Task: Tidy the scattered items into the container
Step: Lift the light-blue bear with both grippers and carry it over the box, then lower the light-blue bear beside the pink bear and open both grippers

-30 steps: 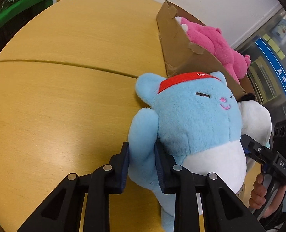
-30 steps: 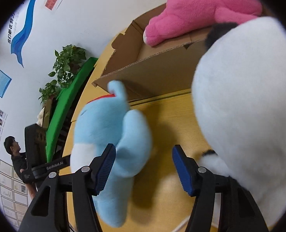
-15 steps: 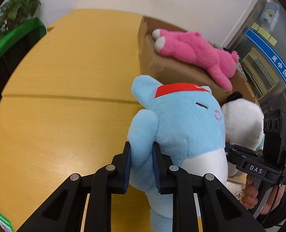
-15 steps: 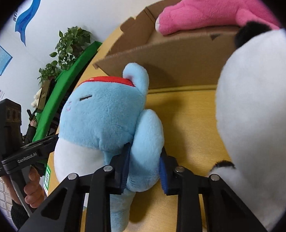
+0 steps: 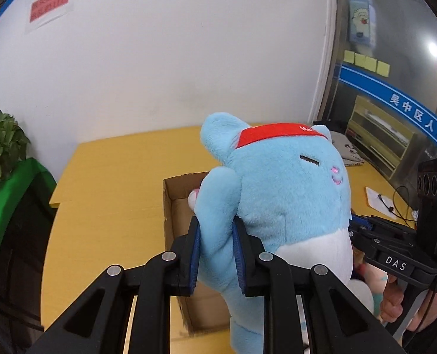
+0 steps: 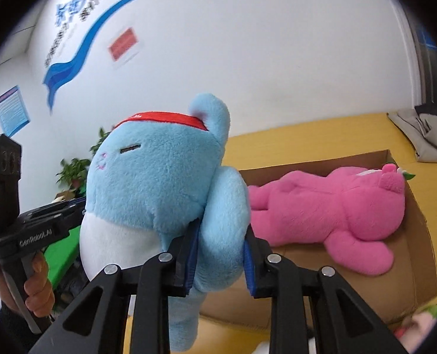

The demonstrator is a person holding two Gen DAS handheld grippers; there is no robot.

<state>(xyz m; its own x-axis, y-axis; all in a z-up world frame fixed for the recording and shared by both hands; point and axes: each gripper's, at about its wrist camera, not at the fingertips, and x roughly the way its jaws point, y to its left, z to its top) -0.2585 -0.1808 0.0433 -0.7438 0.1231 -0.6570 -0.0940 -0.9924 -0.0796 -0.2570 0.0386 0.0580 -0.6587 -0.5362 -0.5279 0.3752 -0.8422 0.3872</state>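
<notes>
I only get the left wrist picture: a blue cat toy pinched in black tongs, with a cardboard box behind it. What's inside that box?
Observer: A pink plush lies stretched along the cardboard box.
Operator: Does it fit inside?
Observer: Not fully. One pink leg drapes over the box's near wall.
Operator: Is anything gripping the cat's far side?
Observer: Yes. The right tongs are clamped on the other arm of the blue plush.
</notes>
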